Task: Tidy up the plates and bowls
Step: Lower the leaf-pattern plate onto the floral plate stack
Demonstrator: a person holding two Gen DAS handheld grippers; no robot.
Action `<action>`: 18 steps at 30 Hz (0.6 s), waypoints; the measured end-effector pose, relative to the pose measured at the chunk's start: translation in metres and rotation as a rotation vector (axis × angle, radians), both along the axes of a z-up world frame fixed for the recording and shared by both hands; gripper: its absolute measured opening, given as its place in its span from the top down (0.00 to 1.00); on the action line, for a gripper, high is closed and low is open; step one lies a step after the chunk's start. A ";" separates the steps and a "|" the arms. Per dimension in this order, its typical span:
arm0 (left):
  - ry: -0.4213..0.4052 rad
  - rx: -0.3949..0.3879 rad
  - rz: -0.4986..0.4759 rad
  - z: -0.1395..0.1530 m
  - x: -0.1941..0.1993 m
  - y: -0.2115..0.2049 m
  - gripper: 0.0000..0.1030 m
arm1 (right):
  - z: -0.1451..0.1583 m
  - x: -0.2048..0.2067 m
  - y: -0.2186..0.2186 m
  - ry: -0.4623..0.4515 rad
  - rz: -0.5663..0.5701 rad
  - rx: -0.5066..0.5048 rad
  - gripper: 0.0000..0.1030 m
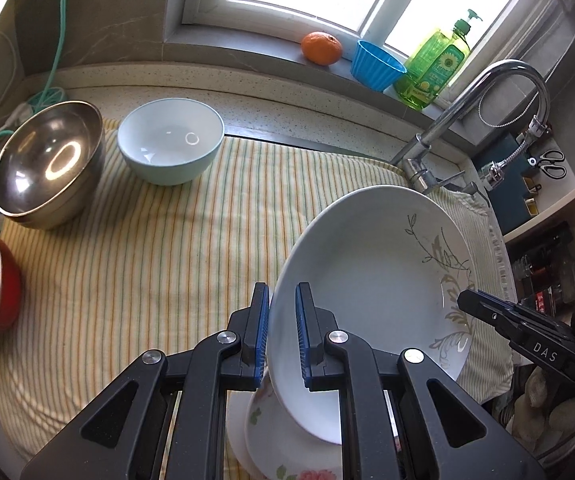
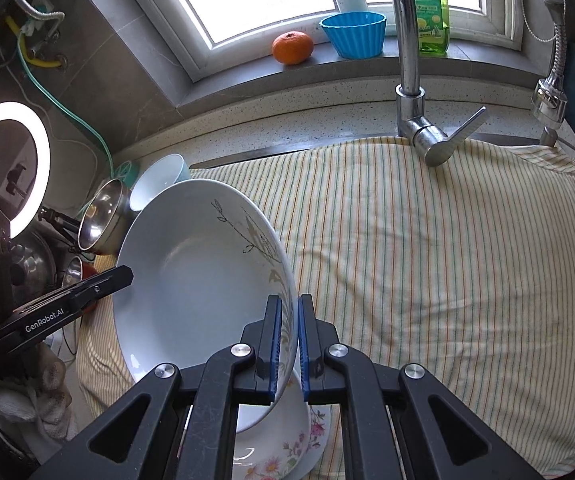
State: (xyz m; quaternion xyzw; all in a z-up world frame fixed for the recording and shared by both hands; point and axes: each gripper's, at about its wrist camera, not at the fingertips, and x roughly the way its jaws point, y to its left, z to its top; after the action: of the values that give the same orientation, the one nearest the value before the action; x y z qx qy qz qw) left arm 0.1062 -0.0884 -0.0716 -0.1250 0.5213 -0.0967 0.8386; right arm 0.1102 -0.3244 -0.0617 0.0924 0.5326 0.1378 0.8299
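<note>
While the left wrist view looks along its own fingers, the left gripper (image 1: pixel 282 334) is closed narrow on the near rim of a white plate (image 1: pixel 371 280) with a grey leaf pattern, held tilted above a floral dish (image 1: pixel 287 460) lying on the striped cloth (image 1: pixel 147 272). The right gripper (image 1: pixel 483 308) meets the plate's far rim, so the load is shared between both hands. A pale blue bowl (image 1: pixel 170 141) and a steel bowl (image 1: pixel 47 164) stand well apart at the back left.

In the right wrist view, the right gripper (image 2: pixel 288 344) pinches the patterned rim, jaws nearly together. The plate hangs over the floral dish, probably for stacking; whether they touch is hidden behind the fingers. The faucet (image 2: pixel 411 80) stands clear to the right.
</note>
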 end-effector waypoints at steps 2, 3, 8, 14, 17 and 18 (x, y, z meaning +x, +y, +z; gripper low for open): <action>0.005 0.000 0.004 -0.003 -0.007 0.001 0.89 | -0.004 -0.006 0.002 0.010 0.003 0.001 0.93; 0.008 0.001 0.005 -0.004 -0.009 0.002 0.89 | -0.006 -0.008 0.002 0.014 0.004 0.001 0.93; 0.026 0.009 0.012 -0.012 -0.021 0.000 0.89 | -0.018 -0.020 0.004 0.037 0.011 -0.001 0.93; 0.037 0.005 0.023 -0.016 -0.033 -0.001 0.89 | -0.029 -0.031 0.003 0.063 0.014 0.005 0.93; 0.044 0.001 0.029 -0.019 -0.039 0.000 0.89 | -0.033 -0.036 0.002 0.073 0.018 0.008 0.93; 0.047 0.000 0.031 -0.020 -0.040 -0.001 0.89 | -0.034 -0.038 0.002 0.076 0.019 0.007 0.93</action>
State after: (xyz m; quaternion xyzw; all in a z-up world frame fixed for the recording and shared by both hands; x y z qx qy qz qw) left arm 0.0658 -0.0891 -0.0918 -0.1351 0.5387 -0.0809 0.8276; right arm 0.0721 -0.3228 -0.0956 0.0955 0.5640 0.1440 0.8075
